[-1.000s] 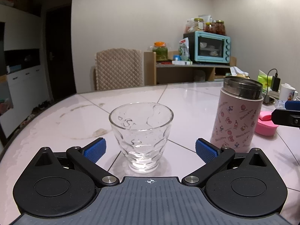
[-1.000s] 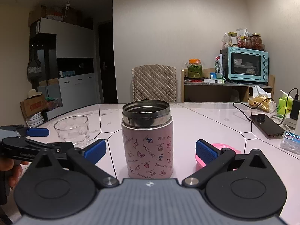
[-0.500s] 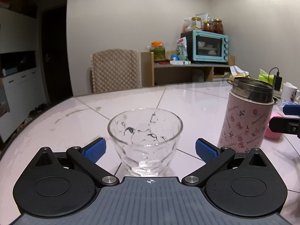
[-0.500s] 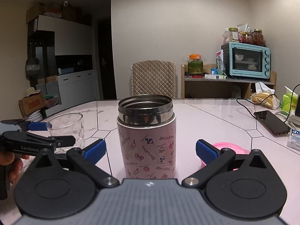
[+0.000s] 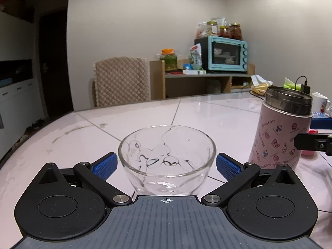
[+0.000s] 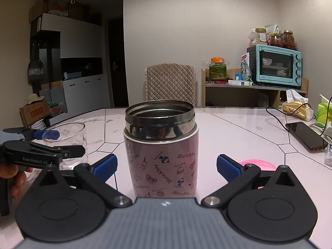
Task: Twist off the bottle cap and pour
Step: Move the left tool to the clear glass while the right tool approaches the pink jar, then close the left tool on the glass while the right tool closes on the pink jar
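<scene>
A clear empty glass [image 5: 167,157] stands on the table between the open fingers of my left gripper [image 5: 167,165]; the blue pads are close beside it without clear contact. It also shows in the right wrist view [image 6: 68,137]. A pink Hello Kitty thermos [image 6: 162,153] with an open steel mouth stands upright between the open fingers of my right gripper [image 6: 166,166], apart from both pads. It also shows at the right of the left wrist view [image 5: 280,132]. Its pink cap [image 6: 257,165] lies on the table behind my right finger.
The pale tiled table [image 5: 186,116] carries a phone on a cable [image 6: 305,134], a white mug [image 5: 320,103] and tissue packs at the right. A quilted chair [image 6: 171,83] and a shelf with a teal oven [image 6: 276,66] stand behind.
Both grippers have moved forward: the glass now sits deeper between my left fingers and the thermos deeper between my right fingers. Both stay open.
</scene>
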A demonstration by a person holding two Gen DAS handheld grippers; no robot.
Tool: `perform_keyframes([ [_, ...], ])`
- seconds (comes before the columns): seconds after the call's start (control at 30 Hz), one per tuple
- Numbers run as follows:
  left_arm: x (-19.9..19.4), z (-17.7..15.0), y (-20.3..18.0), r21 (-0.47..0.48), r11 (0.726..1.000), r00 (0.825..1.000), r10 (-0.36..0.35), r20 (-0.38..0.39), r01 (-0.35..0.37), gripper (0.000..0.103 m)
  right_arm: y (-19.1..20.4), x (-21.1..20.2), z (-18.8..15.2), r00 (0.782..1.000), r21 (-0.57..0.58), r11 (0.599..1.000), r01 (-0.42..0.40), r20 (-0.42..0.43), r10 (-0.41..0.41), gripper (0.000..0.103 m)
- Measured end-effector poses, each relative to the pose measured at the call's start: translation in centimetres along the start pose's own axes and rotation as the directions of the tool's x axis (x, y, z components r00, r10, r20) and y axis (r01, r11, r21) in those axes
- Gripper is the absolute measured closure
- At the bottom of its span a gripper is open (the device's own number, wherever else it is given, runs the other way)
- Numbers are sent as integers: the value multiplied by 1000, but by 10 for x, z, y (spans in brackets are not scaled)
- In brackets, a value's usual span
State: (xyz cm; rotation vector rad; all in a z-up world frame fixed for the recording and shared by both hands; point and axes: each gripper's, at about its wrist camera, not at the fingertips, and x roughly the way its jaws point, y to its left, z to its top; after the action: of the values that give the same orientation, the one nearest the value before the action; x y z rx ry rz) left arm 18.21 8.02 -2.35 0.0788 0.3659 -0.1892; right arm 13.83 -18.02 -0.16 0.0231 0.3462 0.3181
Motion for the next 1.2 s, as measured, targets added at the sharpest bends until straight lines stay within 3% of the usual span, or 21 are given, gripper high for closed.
perform_keyframes([
  [0.2, 4, 1, 0, 4, 1000, 1000, -15, 4, 15, 3, -1, 7, 1, 1000, 2, 1000, -3, -3, 3, 0],
  [0.3, 7, 1, -2, 14, 1000, 1000, -17, -8, 17, 16, 0, 11, 1, 1000, 1, 1000, -4, -9, 4, 0],
  [0.6, 9, -2, 4, 24, 998, 998, -56, -16, 57, 17, -1, 18, 1, 1000, 6, 1000, -7, -14, 7, 0],
  [0.8, 12, -1, 13, 48, 991, 992, -127, -13, 128, 17, -2, 22, -1, 1000, 0, 1000, -11, -17, 11, 0],
  [1.2, 16, -2, 13, 107, 950, 956, -294, -18, 294, 17, -1, 31, 0, 1000, -8, 1000, -2, -22, 2, 0],
])
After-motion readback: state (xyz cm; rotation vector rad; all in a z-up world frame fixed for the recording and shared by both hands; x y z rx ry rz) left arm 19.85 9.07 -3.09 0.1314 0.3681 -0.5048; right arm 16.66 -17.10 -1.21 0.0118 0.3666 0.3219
